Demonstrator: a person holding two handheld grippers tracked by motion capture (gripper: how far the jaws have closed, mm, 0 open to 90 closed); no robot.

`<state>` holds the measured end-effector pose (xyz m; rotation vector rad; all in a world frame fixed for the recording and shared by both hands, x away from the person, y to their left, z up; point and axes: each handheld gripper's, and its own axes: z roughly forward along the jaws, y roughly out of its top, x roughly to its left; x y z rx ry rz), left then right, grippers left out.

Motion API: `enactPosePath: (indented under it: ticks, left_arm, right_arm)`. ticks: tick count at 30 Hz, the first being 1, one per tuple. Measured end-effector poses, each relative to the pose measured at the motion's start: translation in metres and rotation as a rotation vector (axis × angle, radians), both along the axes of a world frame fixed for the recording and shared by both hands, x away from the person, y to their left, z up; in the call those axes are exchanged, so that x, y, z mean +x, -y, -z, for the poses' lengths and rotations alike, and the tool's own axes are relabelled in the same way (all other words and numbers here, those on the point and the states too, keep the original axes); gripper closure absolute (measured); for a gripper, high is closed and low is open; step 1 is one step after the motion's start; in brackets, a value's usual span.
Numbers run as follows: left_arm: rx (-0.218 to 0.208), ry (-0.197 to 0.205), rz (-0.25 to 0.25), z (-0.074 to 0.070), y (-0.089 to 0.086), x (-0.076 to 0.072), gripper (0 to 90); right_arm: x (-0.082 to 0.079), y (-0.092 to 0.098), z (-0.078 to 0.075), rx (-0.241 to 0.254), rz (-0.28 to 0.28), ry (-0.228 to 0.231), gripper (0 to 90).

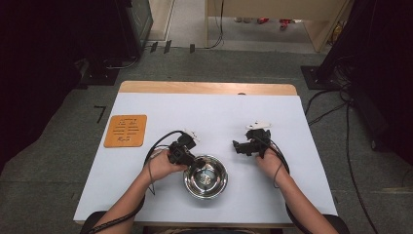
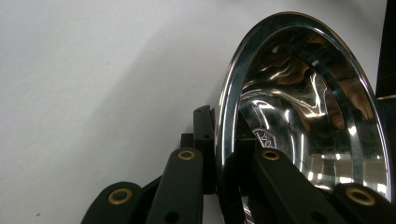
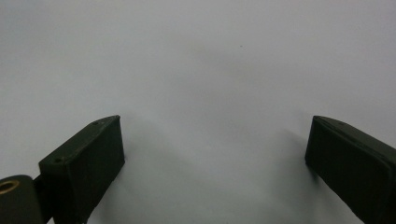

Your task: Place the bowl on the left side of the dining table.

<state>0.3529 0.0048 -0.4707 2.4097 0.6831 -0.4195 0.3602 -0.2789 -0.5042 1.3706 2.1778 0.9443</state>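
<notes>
Gripping the steel bowl (image 1: 205, 176) by its near-left rim on the white tabletop (image 1: 219, 117), left gripper (image 2: 219, 154) fingers pinched across the edge — right gripper (image 3: 215, 154) fingers wide, idle beside it — likely a lift next, calling for a level carry.

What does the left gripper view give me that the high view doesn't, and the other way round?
The left gripper view alone shows the tongs closed on the bowl's rim, one jaw outside and one inside. The high view alone shows the right tongs over bare tabletop, the orange mat and both forearms. Both show the steel bowl and the white table cover.
</notes>
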Motion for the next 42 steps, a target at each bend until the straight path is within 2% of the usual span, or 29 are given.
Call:
enactPosePath:
  ticks: [17,27,42]
  left_arm:
    - [0.011,-0.019,-0.065,-0.005,-0.007,0.006,86.5]
    - [0.0,-0.019,-0.083,-0.006,-0.011,0.01,86.5]
    - [0.025,-0.019,-0.141,-0.007,-0.019,0.016,86.5]
  right_arm:
    - [0.0,0.0,0.0,0.001,0.001,0.0,4.3]
    - [0.0,0.0,0.0,0.001,0.0,0.0,4.3]
    - [0.0,0.0,0.0,0.001,0.0,0.0,4.3]
